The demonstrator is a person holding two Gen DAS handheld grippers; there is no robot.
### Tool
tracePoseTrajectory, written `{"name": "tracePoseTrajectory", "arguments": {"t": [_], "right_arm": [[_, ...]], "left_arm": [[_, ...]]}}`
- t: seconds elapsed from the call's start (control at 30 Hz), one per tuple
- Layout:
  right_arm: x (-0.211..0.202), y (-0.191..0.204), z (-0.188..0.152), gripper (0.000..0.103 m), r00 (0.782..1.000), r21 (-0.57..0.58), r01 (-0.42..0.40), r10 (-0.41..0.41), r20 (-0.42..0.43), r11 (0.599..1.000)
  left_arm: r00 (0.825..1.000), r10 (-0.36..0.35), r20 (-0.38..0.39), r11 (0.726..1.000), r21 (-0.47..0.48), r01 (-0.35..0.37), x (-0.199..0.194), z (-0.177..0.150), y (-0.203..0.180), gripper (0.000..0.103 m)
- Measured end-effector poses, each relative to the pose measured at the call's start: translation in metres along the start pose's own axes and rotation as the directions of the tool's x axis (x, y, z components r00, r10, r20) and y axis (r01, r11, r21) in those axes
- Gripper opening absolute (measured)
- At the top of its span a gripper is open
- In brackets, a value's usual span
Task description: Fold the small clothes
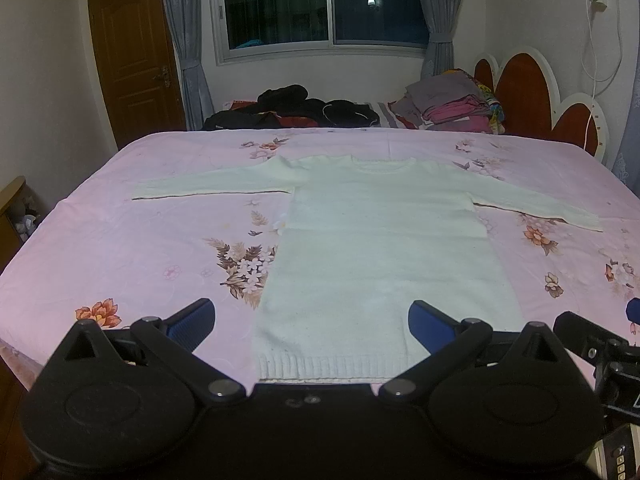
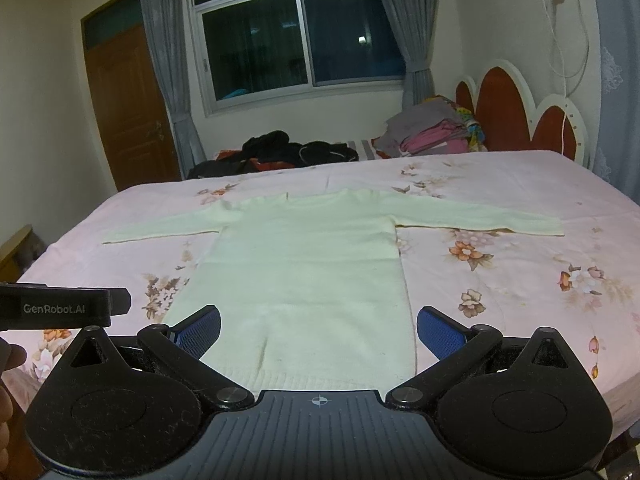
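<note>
A small cream knit sweater [image 1: 380,240] lies flat on the pink flowered bedsheet [image 1: 140,260], front up, both sleeves spread sideways, ribbed hem nearest me. My left gripper [image 1: 312,326] hovers open just above the hem, its blue pads wide apart with nothing between them. In the right wrist view the same sweater [image 2: 304,272] fills the middle. My right gripper [image 2: 319,334] is open too, over the hem's right half, holding nothing. The left gripper's body [image 2: 60,308] shows at the left edge of the right wrist view.
Dark clothes [image 1: 296,110] are heaped at the bed's far side. A stack of folded pink and grey laundry [image 1: 452,102] sits by the red headboard [image 1: 528,96]. A wooden door [image 1: 132,56] and window are behind. A hand [image 2: 8,384] shows at the left.
</note>
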State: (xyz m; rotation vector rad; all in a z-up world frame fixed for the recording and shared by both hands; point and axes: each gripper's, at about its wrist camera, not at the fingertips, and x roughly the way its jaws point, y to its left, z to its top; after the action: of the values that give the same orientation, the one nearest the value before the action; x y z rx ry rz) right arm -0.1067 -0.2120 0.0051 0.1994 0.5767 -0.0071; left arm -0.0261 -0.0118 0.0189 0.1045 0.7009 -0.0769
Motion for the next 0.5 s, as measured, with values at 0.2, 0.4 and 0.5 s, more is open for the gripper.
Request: {"name": "tracePoseTrajectory", "arguments": {"t": [0.2, 0.4, 0.5], "right_arm": [[0.0021, 0.0002, 0.0006, 0.103, 1.0, -0.004, 0.003, -0.004, -0.004, 1.0], [0.0033, -0.0004, 0.0008, 0.103, 1.0, -0.011, 0.011, -0.011, -0.01, 1.0], [0.0036, -0.0015, 0.0004, 0.103, 1.0, -0.012, 0.01, -0.01, -0.011, 1.0]], "left_arm": [[1.0, -0.002, -0.001, 1.0, 0.001, 0.002, 0.0007, -0.0009, -0.0003, 0.103], [1.0, 0.001, -0.006, 1.0, 0.007, -0.001, -0.0005, -0.0038, -0.0034, 0.103], [1.0, 0.002, -0.007, 1.0, 0.011, -0.002, -0.0018, -0.0046, -0.007, 0.103]]}}
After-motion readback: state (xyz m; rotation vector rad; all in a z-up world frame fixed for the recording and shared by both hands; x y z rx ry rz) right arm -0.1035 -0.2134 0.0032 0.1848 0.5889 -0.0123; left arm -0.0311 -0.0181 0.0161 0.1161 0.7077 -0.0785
